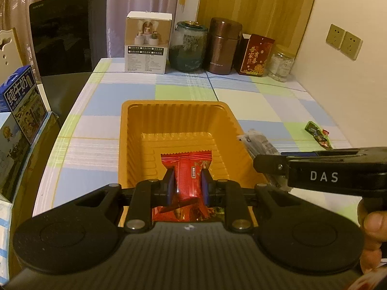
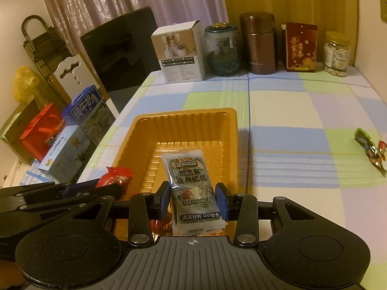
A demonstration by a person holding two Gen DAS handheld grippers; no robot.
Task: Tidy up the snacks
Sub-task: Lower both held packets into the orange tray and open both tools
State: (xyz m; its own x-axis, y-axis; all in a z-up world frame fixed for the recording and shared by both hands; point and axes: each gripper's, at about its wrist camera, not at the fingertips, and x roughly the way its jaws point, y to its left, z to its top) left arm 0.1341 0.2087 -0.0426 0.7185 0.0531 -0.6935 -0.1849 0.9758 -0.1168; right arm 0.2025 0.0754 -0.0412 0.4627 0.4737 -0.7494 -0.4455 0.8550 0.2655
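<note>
An orange plastic tray [image 1: 174, 107] stands on the checked tablecloth. In the left wrist view my left gripper [image 1: 188, 181] is shut on a red snack packet [image 1: 187, 169], held over the tray's near end. My right gripper [image 1: 268, 165] comes in from the right beside the tray rim with a grey packet [image 1: 256, 140]. In the right wrist view that right gripper [image 2: 193, 193] is shut on the grey-black sesame cake packet [image 2: 191, 176] above the tray [image 2: 183, 114]. The left gripper [image 2: 106, 188] with the red packet [image 2: 116, 176] is on its left. A green candy wrapper [image 2: 367, 147] lies on the cloth at the right.
Along the table's back edge stand a white box [image 1: 147, 46], a glass jar [image 1: 187, 46], a brown canister [image 1: 223, 46], a red box [image 1: 256, 55] and a plastic jar [image 1: 281, 64]. Milk cartons [image 1: 21, 96] and a dark panel [image 1: 65, 31] are left of the table.
</note>
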